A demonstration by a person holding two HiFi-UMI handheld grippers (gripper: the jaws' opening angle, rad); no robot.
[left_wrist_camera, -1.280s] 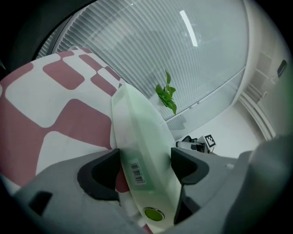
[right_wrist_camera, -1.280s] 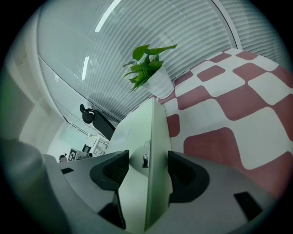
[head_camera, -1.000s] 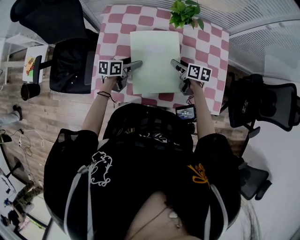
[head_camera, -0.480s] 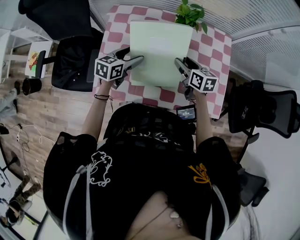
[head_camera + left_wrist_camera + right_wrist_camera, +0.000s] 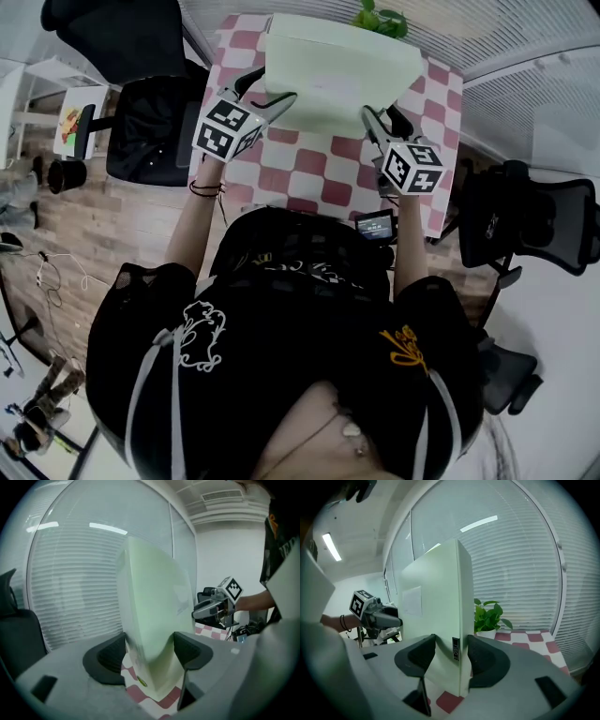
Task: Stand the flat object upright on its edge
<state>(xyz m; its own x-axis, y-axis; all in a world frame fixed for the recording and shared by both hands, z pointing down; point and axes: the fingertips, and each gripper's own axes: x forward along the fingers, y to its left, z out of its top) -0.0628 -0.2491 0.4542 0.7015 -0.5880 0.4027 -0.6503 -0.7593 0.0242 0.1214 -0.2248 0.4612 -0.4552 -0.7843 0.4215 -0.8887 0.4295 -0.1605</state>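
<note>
Left gripper [image 5: 150,649] clamped on pale green box [image 5: 337,73], right gripper [image 5: 452,654] jaws closing onto its opposite edge

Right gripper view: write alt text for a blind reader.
A pale green box stands upright between the closing jaws of the right gripper, above a pink-checked table. The left gripper holds its far edge, a potted plant behind.

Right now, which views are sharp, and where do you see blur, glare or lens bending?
Left gripper view: the pale green box is smeared along its near lower edge. Right gripper view: the box is sharp; the window blinds bow outward and carry a bright light streak. Head view: evenly lit, room edges curved.
</note>
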